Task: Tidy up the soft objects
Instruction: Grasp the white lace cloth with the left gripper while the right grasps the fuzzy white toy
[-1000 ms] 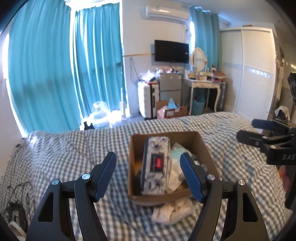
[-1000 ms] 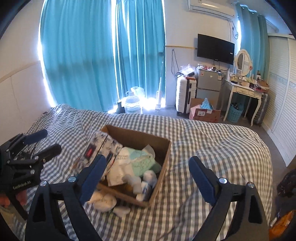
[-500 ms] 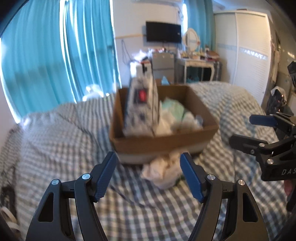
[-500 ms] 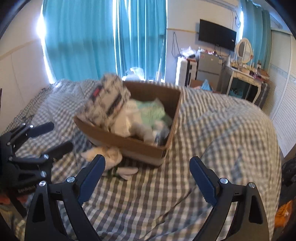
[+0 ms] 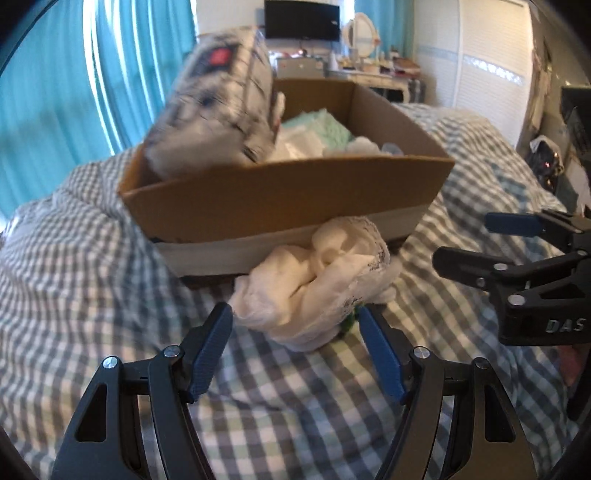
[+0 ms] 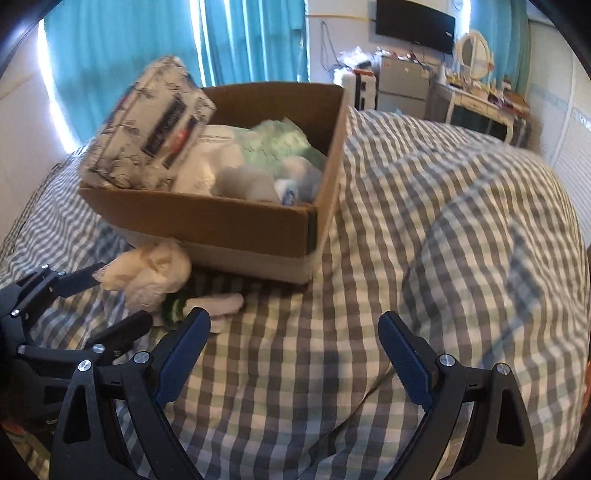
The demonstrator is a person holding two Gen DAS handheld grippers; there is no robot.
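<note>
A brown cardboard box (image 5: 280, 195) (image 6: 207, 218) stands on the checked bed, holding a patterned tissue pack (image 5: 218, 99) (image 6: 147, 125), a mint green pack (image 6: 273, 144) and white soft items. A crumpled white cloth (image 5: 314, 273) (image 6: 151, 273) lies on the bed against the box's front. My left gripper (image 5: 295, 332) is open, its fingertips on either side of the cloth's near edge; it also shows in the right wrist view (image 6: 122, 299). My right gripper (image 6: 295, 339) is open and empty over bare bedding; it also shows in the left wrist view (image 5: 469, 240).
A white and green striped small piece (image 6: 207, 304) lies beside the cloth. Teal curtains (image 6: 122, 48) hang behind the bed. A dressing table (image 6: 476, 96), a TV (image 6: 413, 22) and a white wardrobe (image 5: 480, 62) stand at the far wall.
Both grippers have moved down and forward toward the box. The white cloth now sits between my left gripper's open fingers. Both grippers stay open.
</note>
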